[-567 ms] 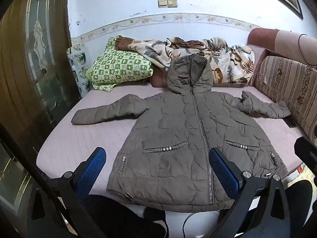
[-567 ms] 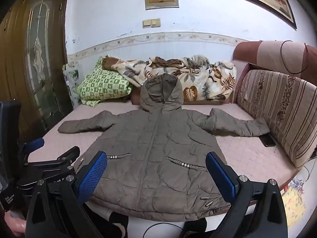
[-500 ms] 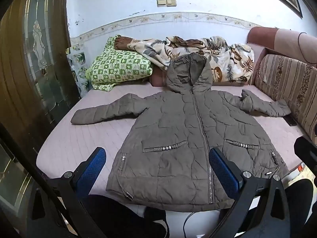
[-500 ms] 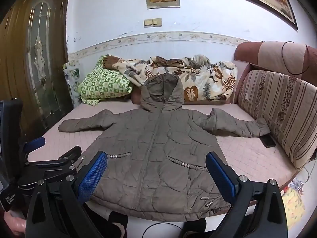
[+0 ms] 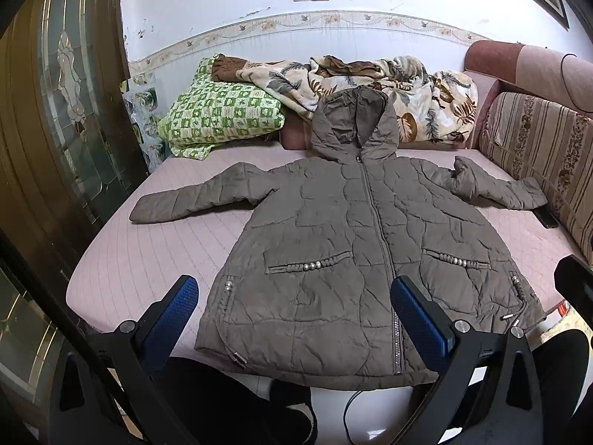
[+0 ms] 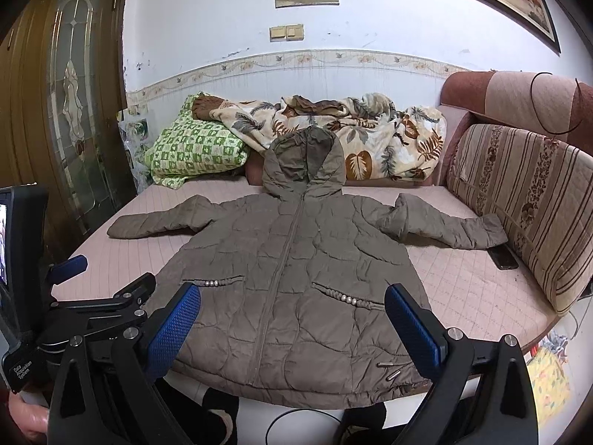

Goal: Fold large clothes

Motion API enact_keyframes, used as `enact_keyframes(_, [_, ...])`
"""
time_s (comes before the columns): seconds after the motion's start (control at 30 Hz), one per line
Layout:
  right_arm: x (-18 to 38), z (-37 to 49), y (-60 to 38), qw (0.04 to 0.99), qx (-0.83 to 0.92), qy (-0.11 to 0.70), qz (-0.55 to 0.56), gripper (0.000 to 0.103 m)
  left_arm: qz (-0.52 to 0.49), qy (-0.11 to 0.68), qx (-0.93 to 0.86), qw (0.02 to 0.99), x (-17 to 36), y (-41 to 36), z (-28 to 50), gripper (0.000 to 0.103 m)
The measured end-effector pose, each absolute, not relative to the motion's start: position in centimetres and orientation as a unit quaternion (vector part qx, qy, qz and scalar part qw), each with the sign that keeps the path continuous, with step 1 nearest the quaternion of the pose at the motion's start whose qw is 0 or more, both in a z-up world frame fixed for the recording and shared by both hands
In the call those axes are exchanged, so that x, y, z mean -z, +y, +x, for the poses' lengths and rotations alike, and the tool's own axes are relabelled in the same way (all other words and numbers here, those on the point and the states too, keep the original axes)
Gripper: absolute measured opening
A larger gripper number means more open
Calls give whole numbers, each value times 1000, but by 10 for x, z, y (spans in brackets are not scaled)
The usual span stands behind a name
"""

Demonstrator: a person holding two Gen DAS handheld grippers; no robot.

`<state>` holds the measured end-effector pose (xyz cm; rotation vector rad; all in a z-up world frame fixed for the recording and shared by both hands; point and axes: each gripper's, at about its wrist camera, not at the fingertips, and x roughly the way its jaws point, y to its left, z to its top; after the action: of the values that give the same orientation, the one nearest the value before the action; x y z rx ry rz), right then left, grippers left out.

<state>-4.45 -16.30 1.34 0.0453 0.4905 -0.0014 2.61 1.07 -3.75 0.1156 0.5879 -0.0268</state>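
Observation:
A brown quilted hooded jacket [image 5: 355,252] lies flat, front up and zipped, on a pink bed [image 5: 155,244], sleeves spread to both sides and hood toward the wall. It also shows in the right wrist view [image 6: 296,282]. My left gripper [image 5: 294,315] is open and empty, held above the jacket's hem near the bed's front edge. My right gripper [image 6: 292,326] is open and empty, also above the hem. The left gripper's body [image 6: 100,304] shows at the left of the right wrist view.
A green checked pillow [image 5: 222,115] and a leaf-print blanket [image 5: 407,89] lie at the bed's head by the wall. A striped sofa cushion [image 6: 526,200] borders the right side, with a dark phone [image 6: 502,257] beside it. A wooden door [image 5: 55,111] stands left.
Both views shifted slightly; the grippers stay open and held over the jacket's hem. The jacket has not moved.

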Motion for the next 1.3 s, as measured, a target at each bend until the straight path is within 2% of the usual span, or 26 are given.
enact_keyframes(0.63, [-3,-38,-161,967,-9,254,30,101,73,294,0,953,52,14,31,103])
enact_keyframes(1.3, [14,-8,-179,945,-8,313,93,101,64,352,11,934,56,9,52,103])
